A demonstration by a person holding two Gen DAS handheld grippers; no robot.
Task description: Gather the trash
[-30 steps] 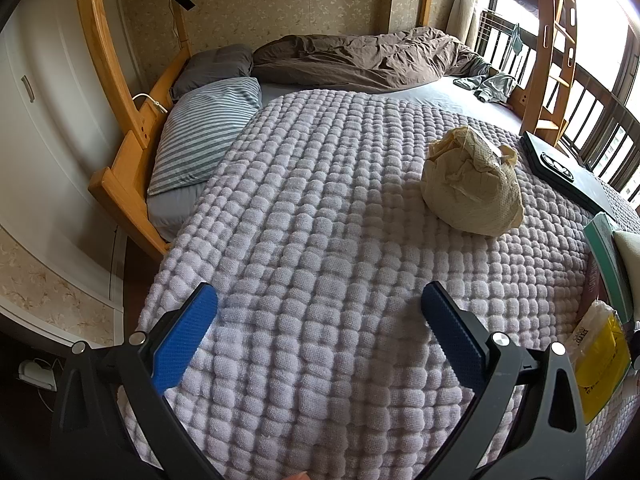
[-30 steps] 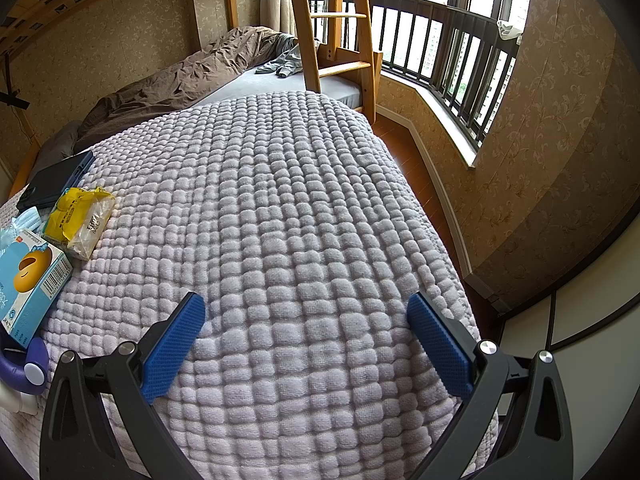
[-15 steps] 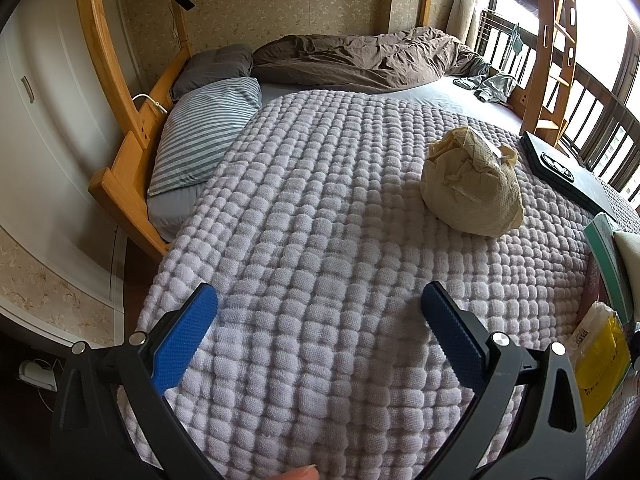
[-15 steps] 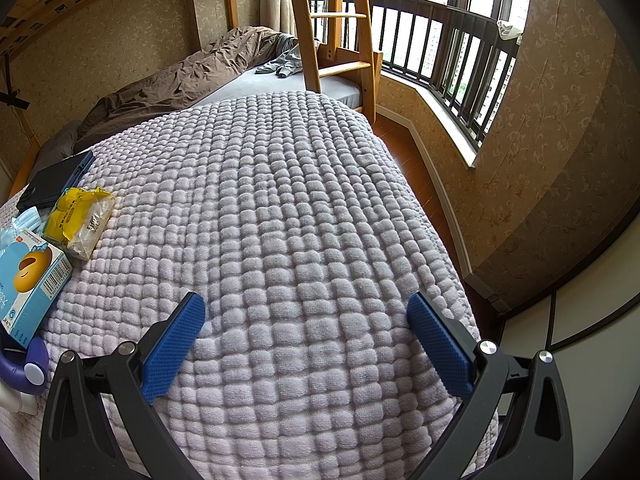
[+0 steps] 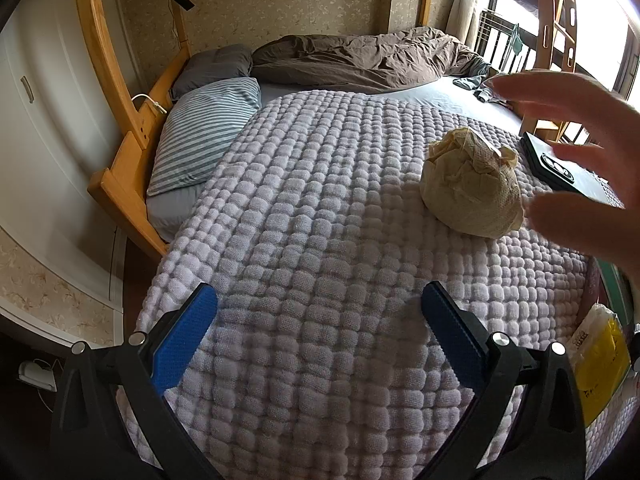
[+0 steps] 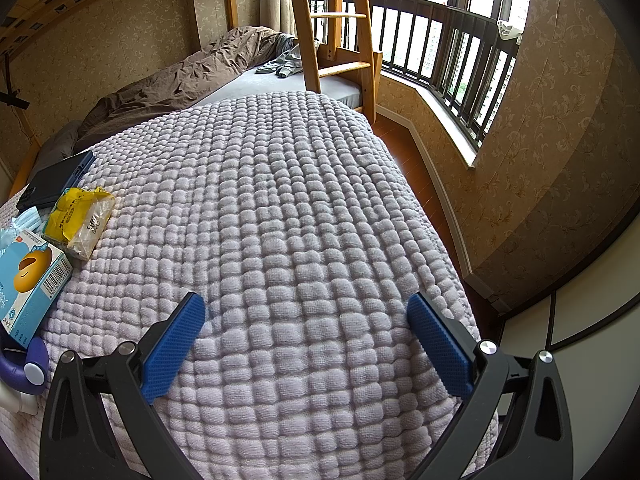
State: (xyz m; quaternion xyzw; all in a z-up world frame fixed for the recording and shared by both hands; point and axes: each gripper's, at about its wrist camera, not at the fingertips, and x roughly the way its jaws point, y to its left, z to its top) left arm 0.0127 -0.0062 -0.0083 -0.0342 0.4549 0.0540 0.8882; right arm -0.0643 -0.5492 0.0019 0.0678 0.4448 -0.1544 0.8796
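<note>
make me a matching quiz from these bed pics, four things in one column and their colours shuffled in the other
Things:
1. pillow
2. duvet
3. tissue pack
4. crumpled ball

Colours:
A. brown
B. beige
C. striped grey and white
D. yellow

Pairs: 1-C, 2-A, 3-D, 4-B

You see a striped pillow [image 5: 204, 128], a brown duvet [image 5: 360, 60] and a wooden ladder [image 6: 336, 28] around the quilted blanket [image 6: 288, 220].
</note>
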